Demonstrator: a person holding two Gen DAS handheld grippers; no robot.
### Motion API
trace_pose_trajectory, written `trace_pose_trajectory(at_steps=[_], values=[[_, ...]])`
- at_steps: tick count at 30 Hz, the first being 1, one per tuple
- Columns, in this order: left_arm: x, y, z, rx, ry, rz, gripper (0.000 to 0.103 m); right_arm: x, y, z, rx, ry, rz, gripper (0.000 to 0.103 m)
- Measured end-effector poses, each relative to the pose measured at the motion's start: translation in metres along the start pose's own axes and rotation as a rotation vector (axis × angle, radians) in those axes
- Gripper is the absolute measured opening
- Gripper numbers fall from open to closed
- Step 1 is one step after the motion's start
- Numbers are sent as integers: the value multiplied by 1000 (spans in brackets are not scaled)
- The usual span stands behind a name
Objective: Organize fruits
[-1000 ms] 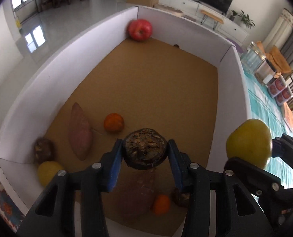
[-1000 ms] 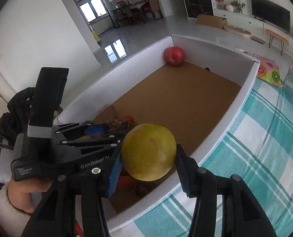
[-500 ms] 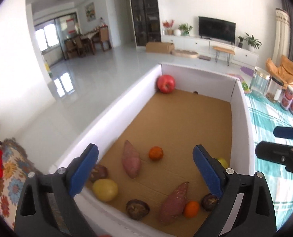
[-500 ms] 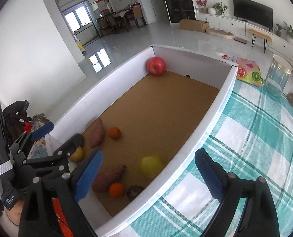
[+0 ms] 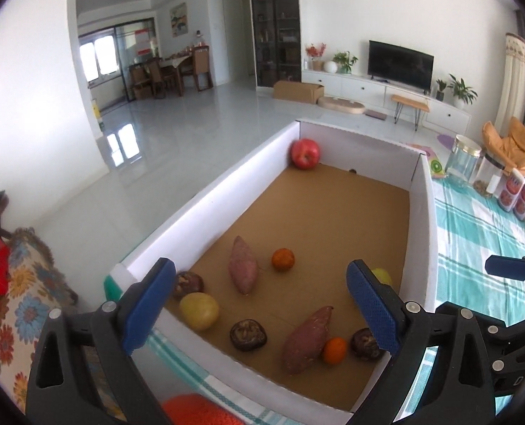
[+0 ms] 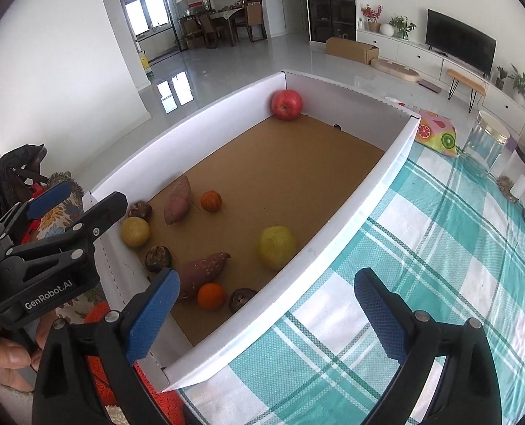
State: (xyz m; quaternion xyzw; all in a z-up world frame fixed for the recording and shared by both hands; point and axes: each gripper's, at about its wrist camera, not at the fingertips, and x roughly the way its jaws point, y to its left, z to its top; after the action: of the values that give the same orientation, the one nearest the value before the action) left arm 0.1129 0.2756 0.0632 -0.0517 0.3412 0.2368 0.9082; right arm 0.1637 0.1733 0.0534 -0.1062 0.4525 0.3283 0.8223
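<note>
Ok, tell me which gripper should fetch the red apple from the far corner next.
Left, probably. The red apple sits against the box's left wall, on the side where the left gripper hangs open over the box. The right gripper, also open, is out over the checked tablecloth, beyond the right wall.

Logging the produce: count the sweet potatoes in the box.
2. One sweet potato lies near the left wall, beside a small orange; the other lies near the front end. None seems hidden.

Both wrist views look down from the near end, sharing the white box (image 5: 421, 212) (image 6: 386, 180)
</note>
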Motion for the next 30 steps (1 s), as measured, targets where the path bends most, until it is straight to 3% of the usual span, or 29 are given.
trace_pose_trajectory(at_steps=[3, 11, 19, 30], values=[[4, 0, -1, 12, 30, 37, 98, -1, 5, 0, -3, 2, -11, 99], [5, 0, -6, 37, 59, 25, 98, 1, 16, 5, -12, 15, -74, 99], [9, 2, -8, 46, 104, 42, 102, -6, 13, 10, 60, -3, -65, 103], [-8, 11, -1, 22, 149, -46, 102, -15, 19, 16, 127, 23, -18, 103]])
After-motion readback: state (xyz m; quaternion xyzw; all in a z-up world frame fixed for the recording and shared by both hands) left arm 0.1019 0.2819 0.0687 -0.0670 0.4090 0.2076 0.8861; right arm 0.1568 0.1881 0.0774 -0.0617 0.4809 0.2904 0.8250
